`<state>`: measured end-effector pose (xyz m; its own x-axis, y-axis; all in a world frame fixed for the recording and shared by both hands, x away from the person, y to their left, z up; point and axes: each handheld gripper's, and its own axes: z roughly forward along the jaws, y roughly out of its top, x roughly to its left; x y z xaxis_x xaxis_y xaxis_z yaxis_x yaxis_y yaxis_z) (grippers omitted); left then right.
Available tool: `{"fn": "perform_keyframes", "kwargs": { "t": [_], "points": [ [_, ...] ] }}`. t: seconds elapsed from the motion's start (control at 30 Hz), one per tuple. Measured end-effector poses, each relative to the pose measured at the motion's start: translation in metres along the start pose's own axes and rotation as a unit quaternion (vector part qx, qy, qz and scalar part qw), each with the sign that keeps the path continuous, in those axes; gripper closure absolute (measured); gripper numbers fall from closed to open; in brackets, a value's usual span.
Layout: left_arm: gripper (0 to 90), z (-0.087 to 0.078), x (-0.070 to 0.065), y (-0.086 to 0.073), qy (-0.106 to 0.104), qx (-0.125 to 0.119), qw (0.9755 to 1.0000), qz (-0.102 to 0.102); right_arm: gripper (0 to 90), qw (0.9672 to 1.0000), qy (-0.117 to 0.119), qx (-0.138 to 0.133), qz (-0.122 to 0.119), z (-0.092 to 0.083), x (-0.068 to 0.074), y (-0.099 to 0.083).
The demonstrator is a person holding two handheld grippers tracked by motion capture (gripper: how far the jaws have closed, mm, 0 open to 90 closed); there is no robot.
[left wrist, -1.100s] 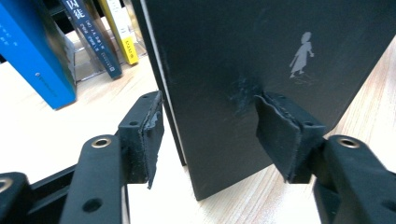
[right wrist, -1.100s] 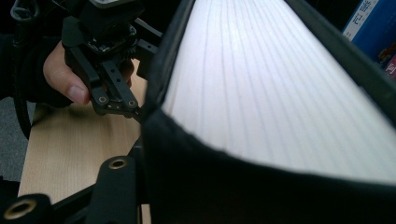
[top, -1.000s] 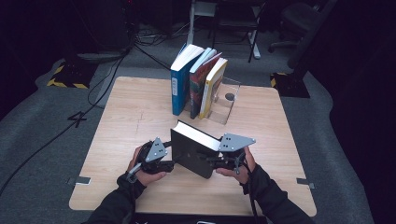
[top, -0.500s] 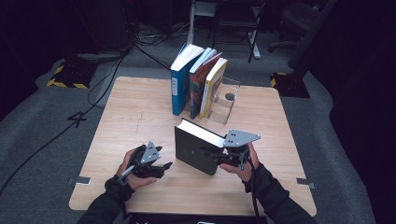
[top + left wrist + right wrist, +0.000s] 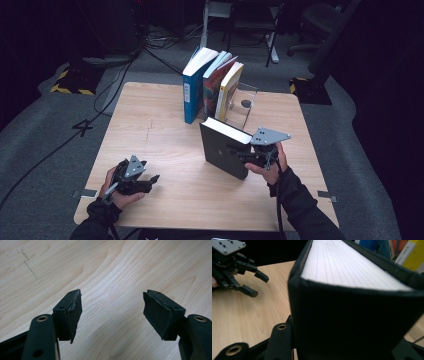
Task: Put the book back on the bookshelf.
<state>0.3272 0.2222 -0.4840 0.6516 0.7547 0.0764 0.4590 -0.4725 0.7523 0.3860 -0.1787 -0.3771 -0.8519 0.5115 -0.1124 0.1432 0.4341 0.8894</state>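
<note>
A thick black hardcover book (image 5: pixel 222 150) stands upright near the table's middle, white page edges (image 5: pixel 352 265) on top. My right gripper (image 5: pixel 239 153) is shut on its right side, with one jaw against each cover. I cannot tell whether the book's bottom touches the table. My left gripper (image 5: pixel 151 181) sits low over the front left of the table, well apart from the book. It is open, with only bare wood between its pads (image 5: pixel 75 312). Its jaws have just been opening. It also appears in the right gripper view (image 5: pixel 254 283).
Behind the black book, a row of upright books leans at the table's far side: blue (image 5: pixel 191 95), red-patterned (image 5: pixel 218 82) and yellow (image 5: pixel 231 90). A clear bookend (image 5: pixel 246 106) stands to their right. Bare wooden tabletop (image 5: pixel 150 125) stretches left. Cables lie on the floor beyond.
My left gripper has let go of the black book and drawn away to the front left. The right gripper has raised the book more upright and shifted it slightly right.
</note>
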Motion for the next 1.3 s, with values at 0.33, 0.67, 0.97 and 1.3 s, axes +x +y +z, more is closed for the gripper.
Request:
{"fn": "perform_keyframes", "kwargs": {
  "t": [0.33,0.67,0.97,1.3],
  "points": [
    [30.4,0.012,-0.008,-0.003,0.004,0.029,0.9995,0.007,54.2,0.9995,-0.026,0.011,0.016,0.004,-0.014,0.008],
    [29.9,0.019,-0.011,-0.002,-0.005,0.045,0.9989,0.016,54.2,0.997,-0.069,0.013,0.033,0.009,-0.033,0.013],
    [30.1,0.021,-0.012,-0.001,-0.018,0.043,0.9988,0.016,54.2,0.9907,-0.126,0.016,0.048,0.006,-0.062,0.01],
    [30.3,0.023,-0.013,-0.001,-0.028,0.039,0.9988,0.014,54.1,0.9826,-0.168,0.003,0.078,0.008,-0.086,0.008]
  ]
}}
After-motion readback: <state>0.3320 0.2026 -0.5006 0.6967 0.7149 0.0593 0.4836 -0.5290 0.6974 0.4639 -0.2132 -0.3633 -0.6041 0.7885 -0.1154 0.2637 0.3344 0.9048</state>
